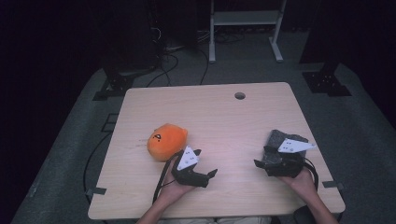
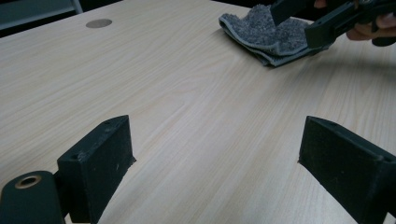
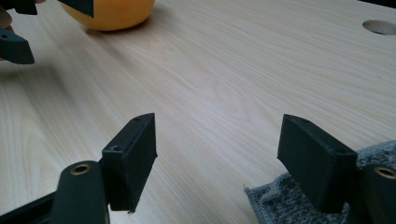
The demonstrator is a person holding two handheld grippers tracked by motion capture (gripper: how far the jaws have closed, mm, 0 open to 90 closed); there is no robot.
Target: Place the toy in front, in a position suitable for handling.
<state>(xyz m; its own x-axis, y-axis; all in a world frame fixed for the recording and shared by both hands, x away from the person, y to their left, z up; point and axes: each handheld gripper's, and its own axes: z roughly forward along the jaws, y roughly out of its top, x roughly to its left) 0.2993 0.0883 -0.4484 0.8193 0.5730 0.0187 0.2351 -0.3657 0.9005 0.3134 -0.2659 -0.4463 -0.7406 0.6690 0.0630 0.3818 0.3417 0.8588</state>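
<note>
An orange plush toy (image 1: 166,141) with a dark mark on its face lies on the left half of the wooden table (image 1: 219,116). My left gripper (image 1: 206,162) hovers just right of it, jaws open and pointing right, with bare wood between them (image 2: 219,158). A folded grey cloth (image 1: 279,136) lies at the right. My right gripper (image 1: 260,156) sits over the cloth's near edge, jaws open and pointing left. In the right gripper view (image 3: 224,154) the grey cloth (image 3: 280,200) lies under the right jaw and the orange plush toy (image 3: 116,11) is far off.
A round cable hole (image 1: 239,95) sits near the table's far edge. Behind the table stand a white metal frame (image 1: 245,18) and dark stands, with cables on the grey floor. A person's hands come in over the near edge.
</note>
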